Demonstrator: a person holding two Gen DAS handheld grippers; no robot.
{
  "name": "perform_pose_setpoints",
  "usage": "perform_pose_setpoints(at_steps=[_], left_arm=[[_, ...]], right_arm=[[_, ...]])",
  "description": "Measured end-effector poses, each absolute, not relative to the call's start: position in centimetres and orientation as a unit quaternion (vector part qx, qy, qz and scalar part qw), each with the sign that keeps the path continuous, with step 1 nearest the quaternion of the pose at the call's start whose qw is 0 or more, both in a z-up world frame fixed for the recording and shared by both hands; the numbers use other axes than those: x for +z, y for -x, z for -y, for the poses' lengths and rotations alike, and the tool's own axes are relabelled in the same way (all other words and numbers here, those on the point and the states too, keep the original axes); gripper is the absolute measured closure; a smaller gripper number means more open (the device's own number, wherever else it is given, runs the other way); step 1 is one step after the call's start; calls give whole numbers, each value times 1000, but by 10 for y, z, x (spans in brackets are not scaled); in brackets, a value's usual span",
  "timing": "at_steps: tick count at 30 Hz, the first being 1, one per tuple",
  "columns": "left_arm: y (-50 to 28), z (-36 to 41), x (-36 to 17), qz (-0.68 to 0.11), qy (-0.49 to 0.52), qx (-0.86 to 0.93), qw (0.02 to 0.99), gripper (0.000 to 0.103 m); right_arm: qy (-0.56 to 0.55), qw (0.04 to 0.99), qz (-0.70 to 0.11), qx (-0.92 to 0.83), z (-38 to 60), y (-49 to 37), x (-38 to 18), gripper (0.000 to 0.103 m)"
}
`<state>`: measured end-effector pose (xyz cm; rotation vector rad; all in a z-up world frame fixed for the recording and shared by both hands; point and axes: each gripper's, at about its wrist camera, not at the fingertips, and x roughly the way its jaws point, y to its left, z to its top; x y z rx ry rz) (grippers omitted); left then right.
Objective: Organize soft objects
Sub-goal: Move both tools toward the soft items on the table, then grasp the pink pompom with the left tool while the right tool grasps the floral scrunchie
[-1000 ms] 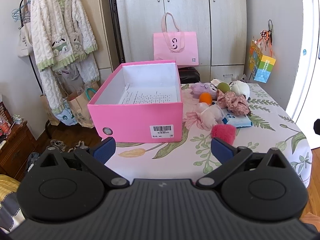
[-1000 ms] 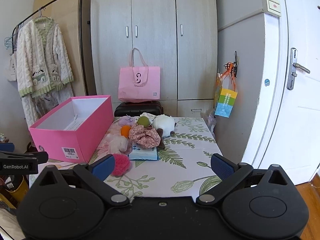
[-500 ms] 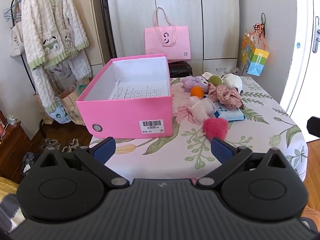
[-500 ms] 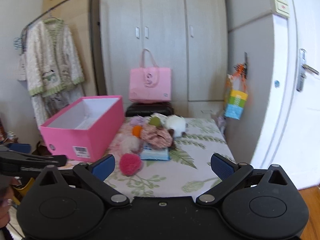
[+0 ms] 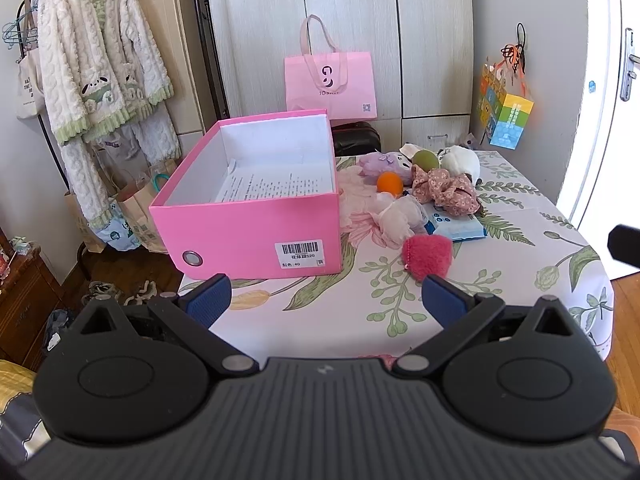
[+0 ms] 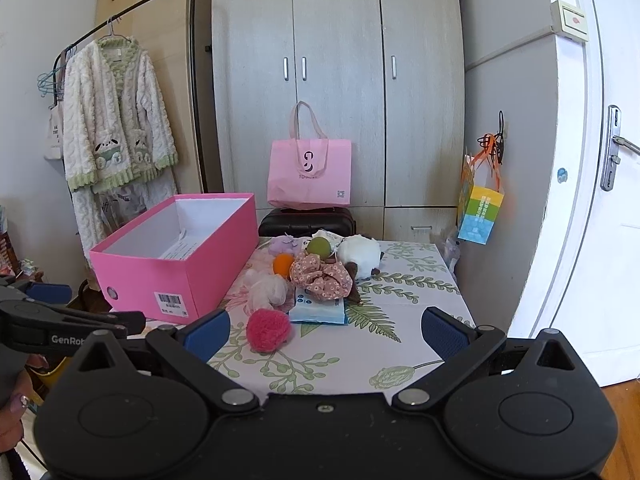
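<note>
An open pink box with a printed sheet inside stands on the left of the floral table. Right of it lies a heap of soft things: a red pom-pom nearest, a pale pink puff, an orange ball, a floral scrunchie, a green ball, a purple plush and a white plush. My left gripper is open and empty, short of the table's near edge. My right gripper is open and empty, above the near edge.
A blue tissue pack lies under the scrunchie. The table has a floral cloth. A pink tote rests on a black case behind it. A clothes rack with a robe stands left, a door right.
Both grippers pulled back and rose slightly, so the table sits a bit farther off. The left gripper's view swung right. Both stayed open and empty.
</note>
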<state>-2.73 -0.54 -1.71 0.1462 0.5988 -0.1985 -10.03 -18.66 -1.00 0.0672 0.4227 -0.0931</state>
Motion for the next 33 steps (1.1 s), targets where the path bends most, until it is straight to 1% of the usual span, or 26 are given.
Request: perform_pose_setpoints(at_steps=[6, 9, 12, 15, 18, 21, 24, 26, 30, 32, 33], left_arm=[[20, 6, -6, -294, -61, -110, 947, 0], [10, 5, 2, -274, -23, -112, 955, 0], [-5, 3, 2, -263, 15, -133, 955, 0], [-24, -2, -5, -257, 61, -161, 951, 0], [-40, 4, -14, -243, 58, -152, 956, 1], [-53, 18, -24, -238, 28, -152, 959, 1], [-61, 32, -40, -250, 21, -186, 950, 2], [-65, 42, -52, -259, 18, -189, 947, 3], [-72, 59, -67, -260, 7, -213, 942, 4], [-75, 68, -78, -266, 4, -227, 937, 6], [-77, 71, -83, -270, 2, -231, 935, 7]], right_arm=[[-61, 977, -207, 6, 195, 93, 0, 0], [-60, 979, -193, 28, 196, 83, 6, 0], [-47, 985, -161, 39, 198, 72, 11, 0], [-72, 985, -123, 102, 215, 60, 12, 0], [-95, 976, -134, 141, 231, 37, 10, 0], [-76, 976, -140, 147, 236, 17, 4, 0], [-51, 977, -154, 140, 237, -3, -6, 0], [-55, 974, -168, 141, 240, -18, -14, 3], [-59, 967, -195, 155, 246, -43, -32, 5], [-59, 963, -208, 164, 247, -57, -42, 11], [-57, 961, -213, 166, 248, -63, -47, 11]])
